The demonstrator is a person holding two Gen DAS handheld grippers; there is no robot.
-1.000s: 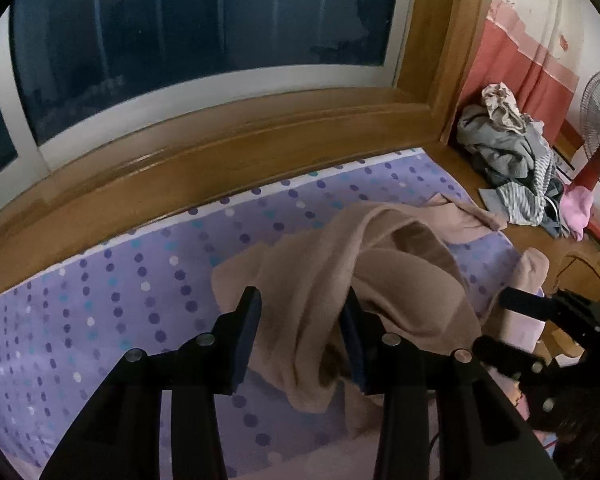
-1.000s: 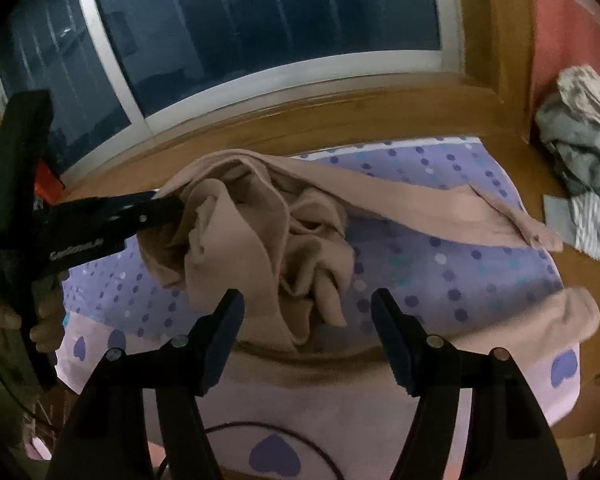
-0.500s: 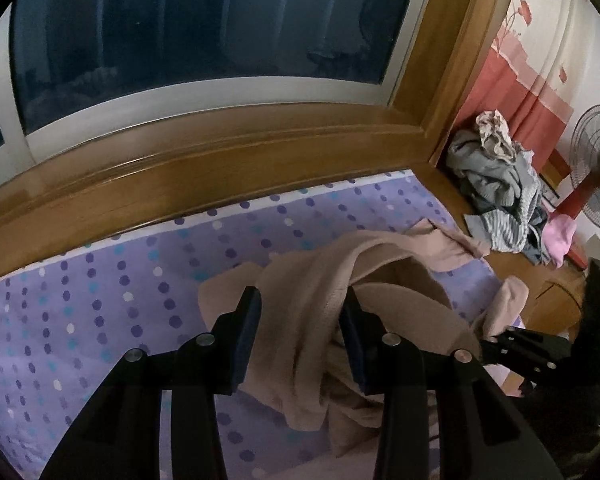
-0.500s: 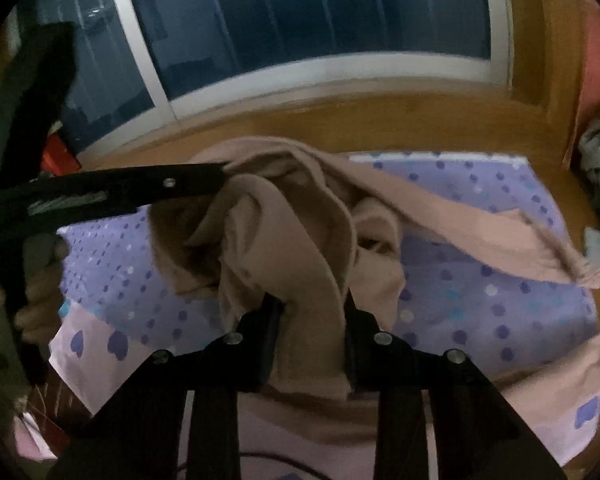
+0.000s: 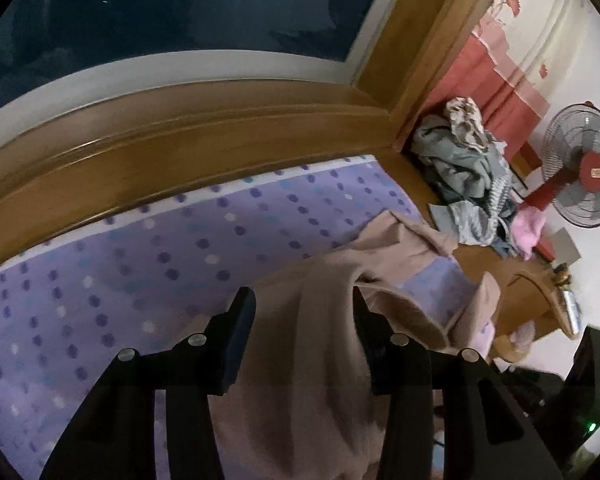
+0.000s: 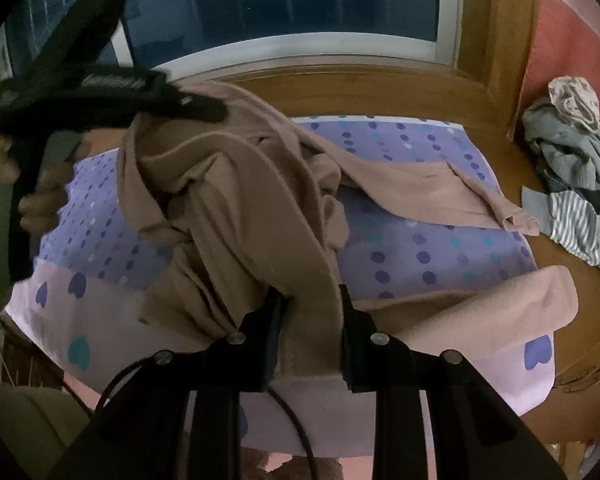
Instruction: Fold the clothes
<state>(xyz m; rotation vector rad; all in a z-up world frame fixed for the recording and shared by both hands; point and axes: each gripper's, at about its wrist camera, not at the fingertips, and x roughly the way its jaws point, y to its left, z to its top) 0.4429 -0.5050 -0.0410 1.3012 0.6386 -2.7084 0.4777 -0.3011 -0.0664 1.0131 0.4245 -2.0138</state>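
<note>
Beige cloth, a bunched garment (image 6: 236, 200), drapes from the upper left of the right wrist view down to its lower centre, over the dotted purple bed cover (image 6: 420, 240). At lower centre the right gripper (image 6: 309, 320) tilts down with its fingers clamped on a thick fold, while at upper left a hand (image 6: 40, 196) holds the left gripper (image 5: 302, 320) level across the frame. In the left wrist view its fingers are opening, the garment between them and brushing the right one.
</note>
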